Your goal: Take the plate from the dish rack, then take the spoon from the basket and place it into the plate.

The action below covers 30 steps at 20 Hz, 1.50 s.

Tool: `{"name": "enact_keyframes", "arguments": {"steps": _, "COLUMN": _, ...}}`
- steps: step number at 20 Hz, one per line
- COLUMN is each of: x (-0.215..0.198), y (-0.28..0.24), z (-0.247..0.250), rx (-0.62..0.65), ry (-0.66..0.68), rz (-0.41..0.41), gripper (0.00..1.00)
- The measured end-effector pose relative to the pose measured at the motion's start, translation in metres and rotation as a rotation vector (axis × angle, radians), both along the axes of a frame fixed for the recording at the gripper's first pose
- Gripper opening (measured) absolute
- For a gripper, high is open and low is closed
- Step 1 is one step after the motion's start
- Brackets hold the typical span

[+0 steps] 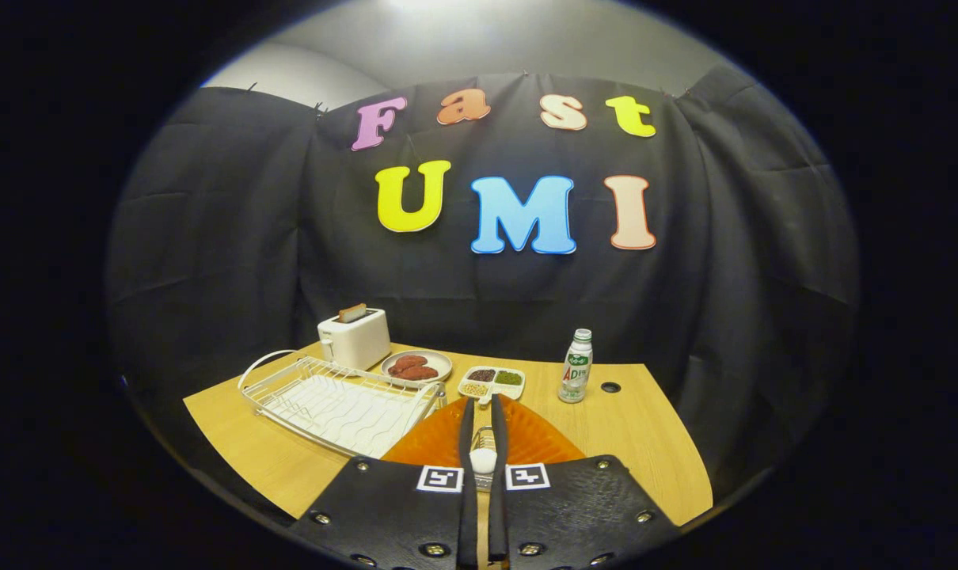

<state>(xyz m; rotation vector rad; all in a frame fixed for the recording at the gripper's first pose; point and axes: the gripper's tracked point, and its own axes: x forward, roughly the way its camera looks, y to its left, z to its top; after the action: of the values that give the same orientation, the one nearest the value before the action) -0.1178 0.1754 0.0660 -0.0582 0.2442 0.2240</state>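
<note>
Dish rack (338, 402) crowds plate (439, 439); table (645, 435) beside bottle (576, 366) open.

**A:** So what's sitting on the tabletop (645, 443)? Looks like light wood with a small dark hole near the far corner.

**B:** Yep. Wire dish rack (340, 404) on one side, a white toaster (355, 339) behind it with something poking out of the slot. Beside that, a plate of reddish food (416, 366), then a little divided tray (492, 382) with brown, green and pale stuff. A small bottle (576, 366) stands upright further along, apart from the tray.

**A:** And the orange thing up front?

**B:** Orange plate (526, 439), lying near the rack.
</note>
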Motion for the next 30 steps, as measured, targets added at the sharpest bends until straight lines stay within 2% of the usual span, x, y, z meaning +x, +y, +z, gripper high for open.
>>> {"name": "enact_keyframes", "arguments": {"steps": 8, "x": -0.021, "y": 0.065, "z": -0.044, "rx": 0.007, "ry": 0.128, "rz": 0.198, "gripper": 0.05}}
{"name": "enact_keyframes", "arguments": {"steps": 14, "x": -0.023, "y": 0.097, "z": -0.069, "rx": -0.027, "ry": 0.189, "rz": 0.294, "gripper": 0.05}}
{"name": "enact_keyframes", "arguments": {"steps": 26, "x": -0.019, "y": 0.137, "z": -0.108, "rx": -0.082, "ry": 0.285, "rz": 0.407, "gripper": 0.05}}
{"name": "enact_keyframes", "arguments": {"steps": 30, "x": -0.019, "y": 0.141, "z": -0.118, "rx": -0.099, "ry": 0.303, "rz": 0.418, "gripper": 0.05}}
